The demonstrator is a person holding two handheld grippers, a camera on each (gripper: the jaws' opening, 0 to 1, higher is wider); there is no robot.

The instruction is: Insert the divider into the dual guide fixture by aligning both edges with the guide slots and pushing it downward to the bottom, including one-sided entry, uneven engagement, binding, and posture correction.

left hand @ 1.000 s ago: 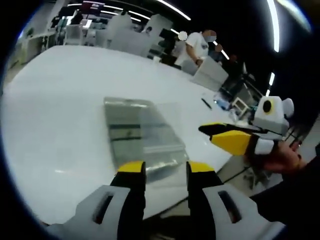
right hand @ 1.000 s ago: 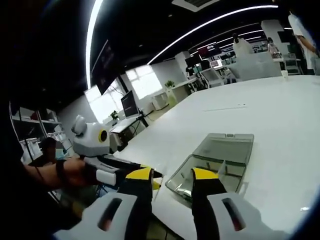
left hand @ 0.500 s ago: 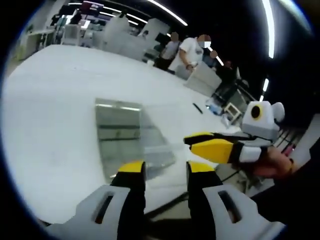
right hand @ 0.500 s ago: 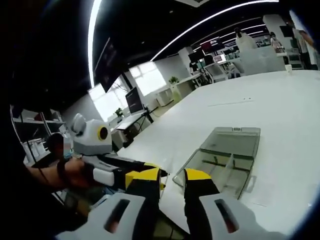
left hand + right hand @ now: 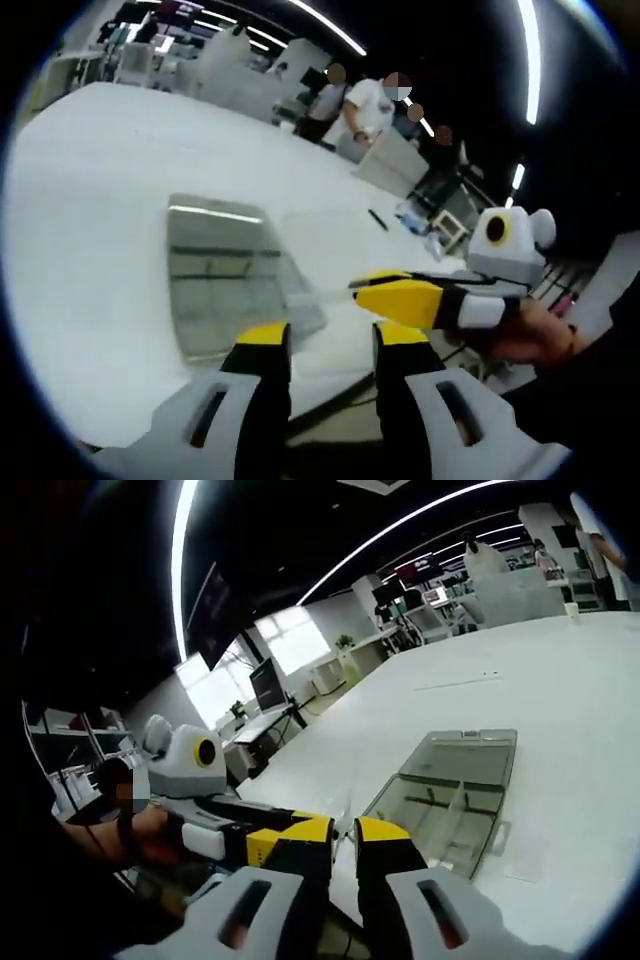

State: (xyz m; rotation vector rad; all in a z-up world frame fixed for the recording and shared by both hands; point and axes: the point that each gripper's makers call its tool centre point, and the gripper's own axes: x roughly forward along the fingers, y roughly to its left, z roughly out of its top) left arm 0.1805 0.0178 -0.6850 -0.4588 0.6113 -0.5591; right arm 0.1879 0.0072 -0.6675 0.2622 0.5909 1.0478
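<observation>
The right tool (image 5: pixel 343 832), jaws narrow, pinches the clear divider (image 5: pixel 345 818) beside the fixture (image 5: pixel 450 790); left tool (image 5: pixel 327 340) wide. Thin grip risks slipping, entering one-sided.

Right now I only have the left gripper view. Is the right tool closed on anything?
Observer: In the right gripper view, the right tool has its jaws nearly together, with a thin gap between them. I cannot tell whether a clear sheet sits in that gap.
Operator: Anything inside the fixture?
Observer: Yes. The clear fixture has a clear partition standing upright in its nearer half.
Operator: Where does my left tool sit from that side?
Observer: The left tool comes in from the left. Its tips are close beside the right tool's jaws and short of the fixture.
</observation>
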